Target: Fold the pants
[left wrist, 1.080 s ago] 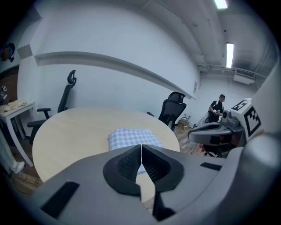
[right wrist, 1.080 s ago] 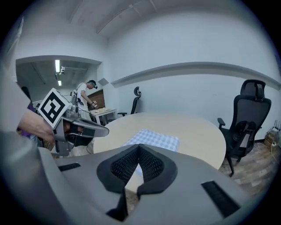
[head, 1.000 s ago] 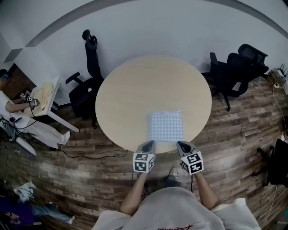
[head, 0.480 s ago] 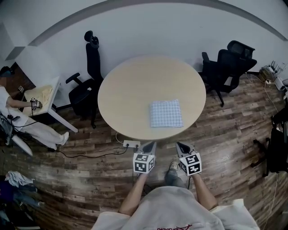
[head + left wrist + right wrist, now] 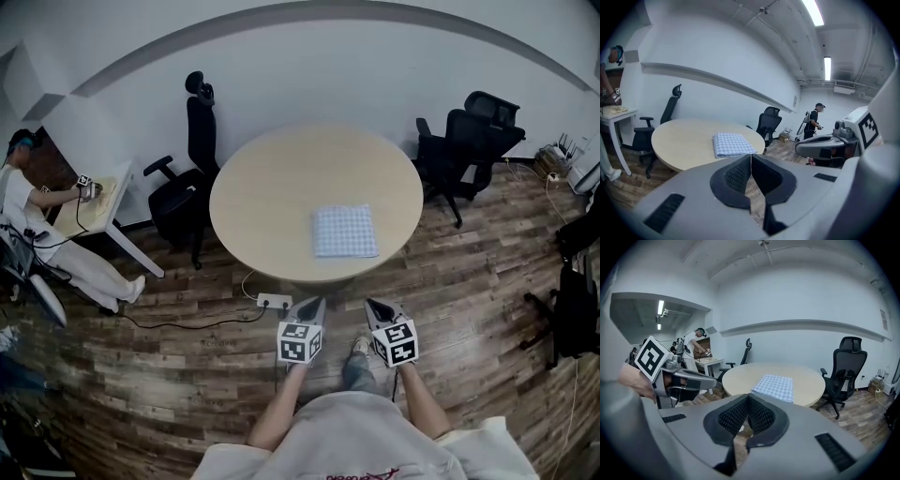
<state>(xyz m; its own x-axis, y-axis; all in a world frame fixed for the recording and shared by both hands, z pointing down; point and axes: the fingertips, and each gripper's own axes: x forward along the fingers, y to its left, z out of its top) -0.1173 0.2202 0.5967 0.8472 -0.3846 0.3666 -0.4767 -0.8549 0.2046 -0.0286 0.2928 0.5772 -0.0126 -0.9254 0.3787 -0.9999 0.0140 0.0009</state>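
One left gripper (image 5: 310,304): jaws pressed together, tilted slightly downward. One right gripper (image 5: 375,307): jaws likewise together, same tilt. Both are held side by side, on forearms (image 5: 279,405) reaching forward from the torso.

Surfaces and finishes
I am logging soft checked cloth pants (image 5: 345,231), smooth matt pale-wood table (image 5: 272,187), dark plank floor (image 5: 169,375) shining faintly.
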